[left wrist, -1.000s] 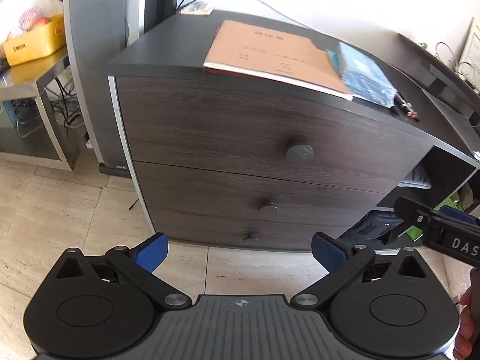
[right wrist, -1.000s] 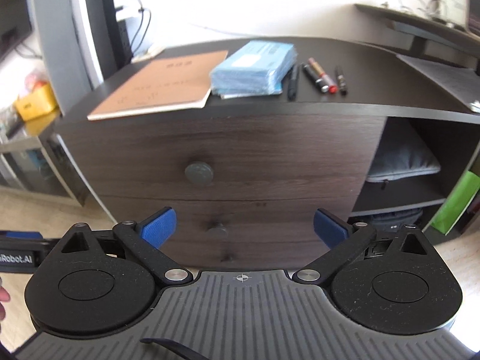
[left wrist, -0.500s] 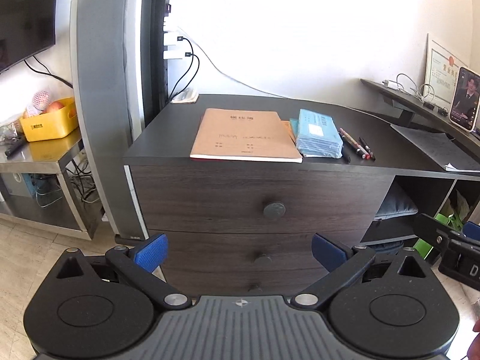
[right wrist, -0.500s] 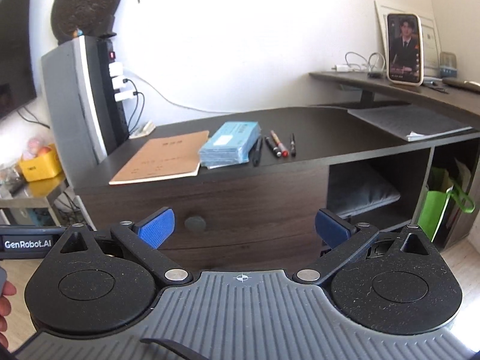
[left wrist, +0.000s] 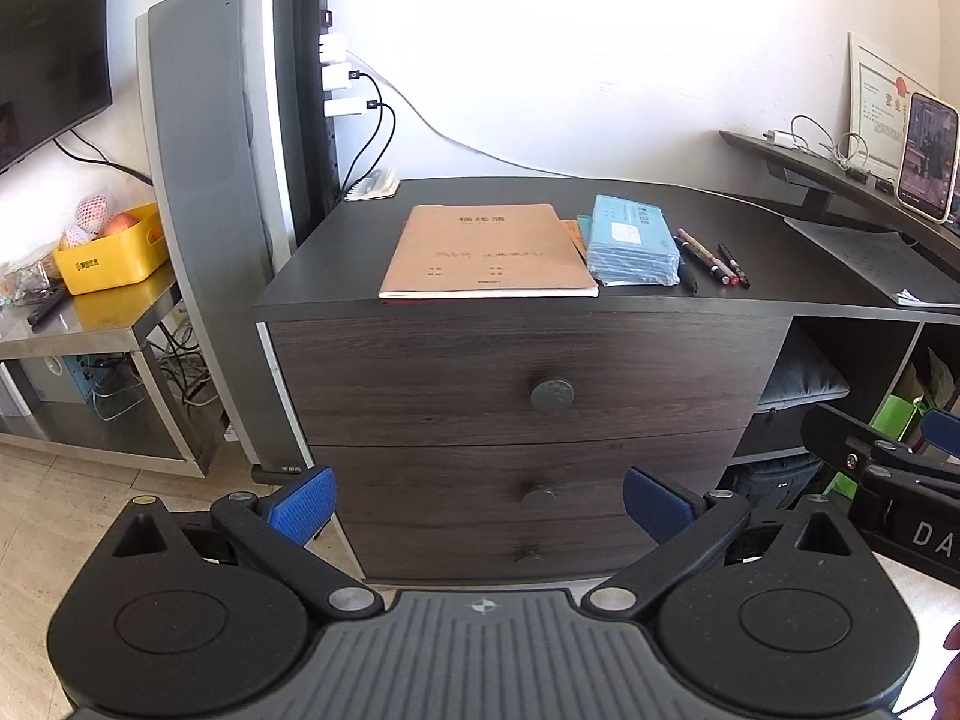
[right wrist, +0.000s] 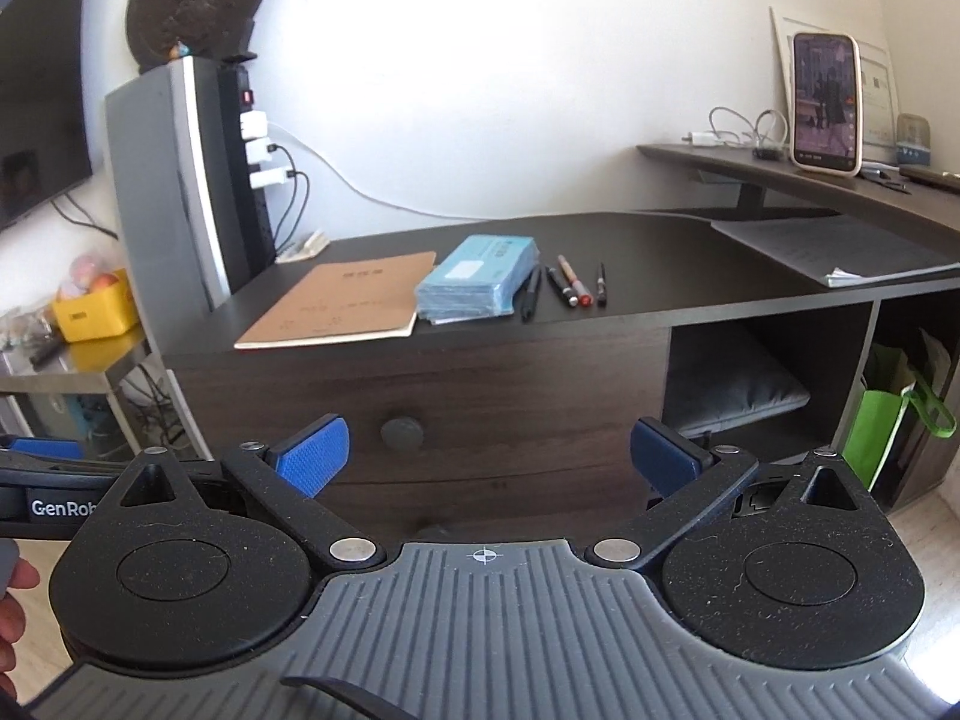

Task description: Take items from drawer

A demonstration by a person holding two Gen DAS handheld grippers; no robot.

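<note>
Dark desk (left wrist: 750, 294) with its drawers (left wrist: 528, 384) closed; left gripper (left wrist: 477, 504) and right gripper (right wrist: 486, 459) spread, empty

Both wrist views face the dark wood-grain drawer unit (left wrist: 522, 396) from in front, well back. The left view looks slightly down at three round knobs; the right sits lower and rightward. Both share the brown paper notebook (left wrist: 489, 252) (right wrist: 339, 306) on the bench.

Both grippers held level, side by side

The left gripper (left wrist: 477, 501) and right gripper (right wrist: 487, 459) had jaws spread wide, gripping nothing; fingertips of a hand (right wrist: 13, 600) showed at the left edge.
</note>
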